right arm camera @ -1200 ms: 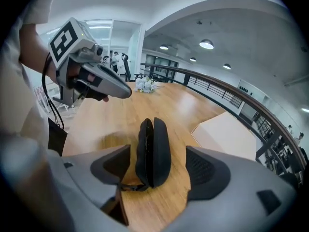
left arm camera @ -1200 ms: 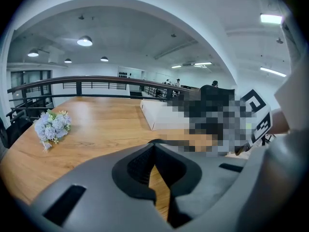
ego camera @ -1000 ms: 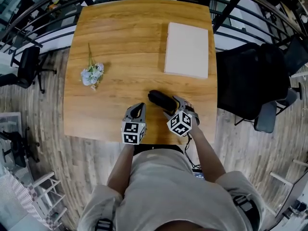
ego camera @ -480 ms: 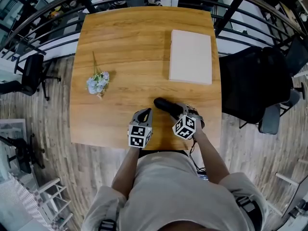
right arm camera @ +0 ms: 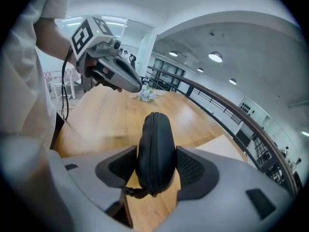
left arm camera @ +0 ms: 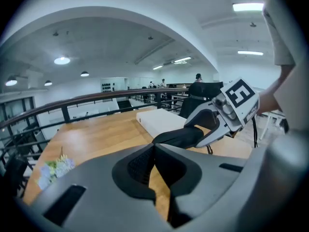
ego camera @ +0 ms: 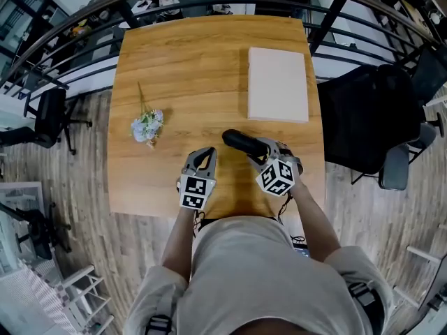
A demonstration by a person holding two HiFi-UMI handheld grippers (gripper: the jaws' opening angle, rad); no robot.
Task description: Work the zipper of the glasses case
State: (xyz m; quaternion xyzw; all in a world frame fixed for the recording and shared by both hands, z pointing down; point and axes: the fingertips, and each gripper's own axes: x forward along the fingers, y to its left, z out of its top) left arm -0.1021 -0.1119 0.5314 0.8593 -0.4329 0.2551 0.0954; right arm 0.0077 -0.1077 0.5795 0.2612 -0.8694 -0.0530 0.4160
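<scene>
The black zippered glasses case (ego camera: pixel 243 143) stands on edge between the pads of my right gripper (ego camera: pixel 261 152), its seam facing the camera in the right gripper view (right arm camera: pixel 155 144). The jaws have just been closing and now press on both sides of the case, which is held above the wooden table (ego camera: pixel 181 61). A short pull strap hangs at the case's near end (right arm camera: pixel 135 193). My left gripper (ego camera: pixel 206 153) is shut with nothing in it, a little to the left of the case. In the left gripper view the case (left arm camera: pixel 179 137) sticks out of the right gripper (left arm camera: pixel 212 122).
A flat white box (ego camera: pixel 278 84) lies on the table's far right. A small bunch of pale blue flowers (ego camera: pixel 147 125) lies at the left. A black chair (ego camera: pixel 370 117) stands past the table's right edge, and a dark railing (ego camera: pixel 84 19) runs behind the table.
The right jaws have closed on the case, and it has come up off the table. Both grippers have risen a little.
</scene>
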